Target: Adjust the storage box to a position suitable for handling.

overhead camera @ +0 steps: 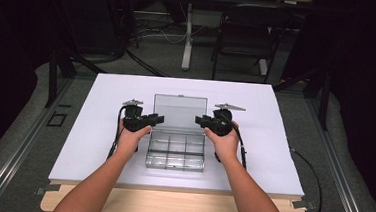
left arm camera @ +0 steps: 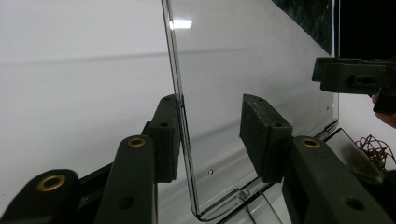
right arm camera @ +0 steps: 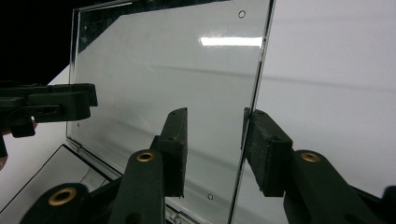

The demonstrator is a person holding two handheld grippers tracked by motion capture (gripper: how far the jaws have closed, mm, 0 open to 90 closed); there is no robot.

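Both tools sit half open astride the upright clear lid (overhead camera: 180, 111) of the box (overhead camera: 176, 150) mid-counter (overhead camera: 98, 145), left tool (overhead camera: 150, 119) and right tool (overhead camera: 201, 120) gripping nothing, so the unsupported lid could drop shut or flop backwards.

Grey floor (overhead camera: 19, 124) — black chair (overhead camera: 246, 35)

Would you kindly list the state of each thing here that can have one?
Clear compartment box: open, flat on the table, no contents that I can make out.
Lid: raised, standing about upright behind the tray.
Left gripper: jaws apart, straddling the lid's side edge; one pad close against it, the other clear.
Right gripper: jaws apart, straddling the lid's opposite edge, not clamped.
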